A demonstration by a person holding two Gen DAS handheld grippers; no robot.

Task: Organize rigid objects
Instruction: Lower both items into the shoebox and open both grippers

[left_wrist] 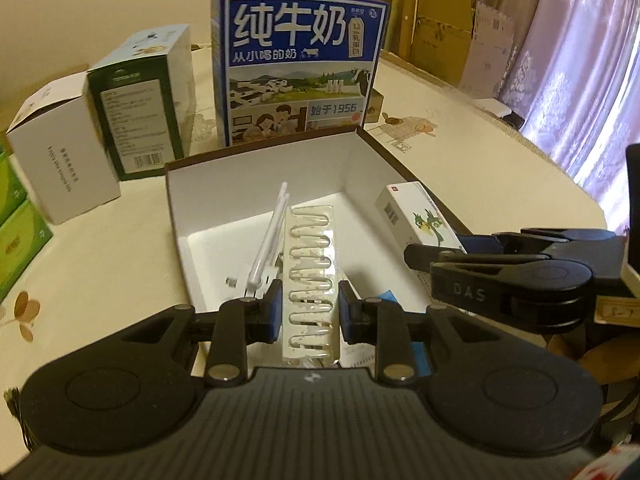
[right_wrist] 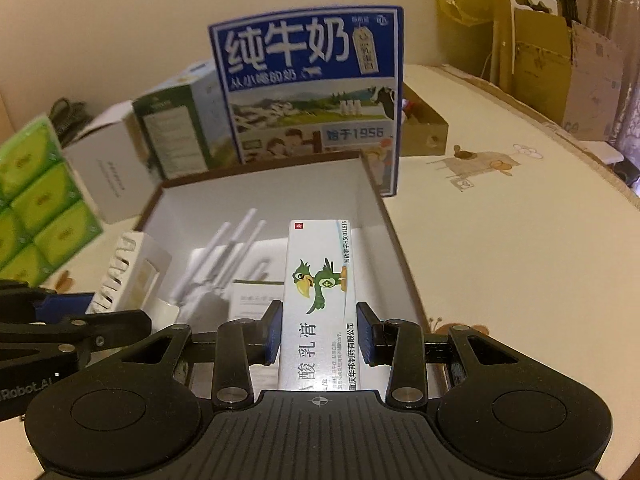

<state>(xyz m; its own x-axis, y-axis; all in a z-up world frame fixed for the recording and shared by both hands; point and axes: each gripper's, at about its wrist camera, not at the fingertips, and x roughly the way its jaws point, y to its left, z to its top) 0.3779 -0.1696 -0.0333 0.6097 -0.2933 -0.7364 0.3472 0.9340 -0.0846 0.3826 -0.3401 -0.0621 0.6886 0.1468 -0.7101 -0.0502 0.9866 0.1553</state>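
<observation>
We have the clear plastic blister tray of small vials [left_wrist: 311, 280] pinched between the blue pads of the left hand-held gripper [left_wrist: 308, 312], its long side running away from us, hanging over the near part of the open white-lined cardboard box [left_wrist: 256, 168]. Just to the right, the long white ointment carton with a green parrot printed on it [right_wrist: 320, 300] is clamped in the right hand-held gripper [right_wrist: 318, 332], and it too sits above the open box, towards its right wall. Both pairs of jaws are narrow, pressed on their loads. Down inside the box we see a white device with several thin antennas [right_wrist: 224, 264] lying on the floor of it, with a folded paper leaflet [right_wrist: 256, 300] beside it. Behind the box's far wall stands a tall blue milk carton with large white characters [left_wrist: 300, 64]. To the far left we have a green-and-white box [left_wrist: 140, 112], a plain white box [left_wrist: 60, 160], and green tissue packs [right_wrist: 36, 196], all on the cream patterned tabletop [left_wrist: 500, 168].
</observation>
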